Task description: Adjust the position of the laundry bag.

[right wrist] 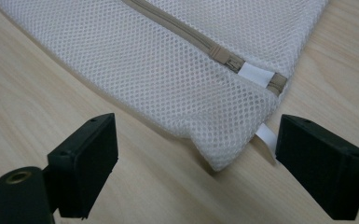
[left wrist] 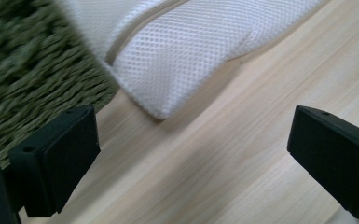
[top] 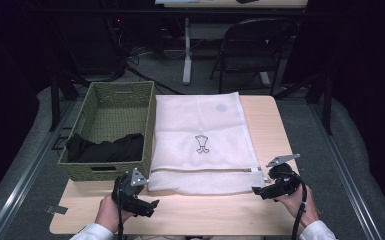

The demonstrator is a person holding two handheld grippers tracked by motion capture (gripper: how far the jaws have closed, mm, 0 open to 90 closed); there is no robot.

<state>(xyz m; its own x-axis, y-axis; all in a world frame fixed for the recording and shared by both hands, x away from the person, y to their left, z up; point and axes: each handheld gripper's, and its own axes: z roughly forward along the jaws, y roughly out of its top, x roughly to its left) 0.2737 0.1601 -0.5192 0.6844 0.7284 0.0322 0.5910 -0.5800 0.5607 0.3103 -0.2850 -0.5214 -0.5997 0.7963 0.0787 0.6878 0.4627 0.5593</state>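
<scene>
A white mesh laundry bag [top: 202, 142] lies flat on the wooden table [top: 275, 125], its beige zipper [right wrist: 186, 35] running along the near edge. My left gripper [top: 152, 204] hovers open just before the bag's near left corner [left wrist: 156, 105], nothing between its jaws. On the other side my right gripper [top: 256, 190] stands open at the near right corner [right wrist: 224, 154], which lies between its jaws, untouched. A green woven basket [top: 150, 120] at the left holds a black garment [top: 105, 147].
The basket's wall [left wrist: 32, 70] sits close to my left gripper. A folding chair [top: 252, 50] and a desk leg [top: 186, 50] stand on the floor beyond the table. Bare wood [top: 215, 212] runs along the table's near edge.
</scene>
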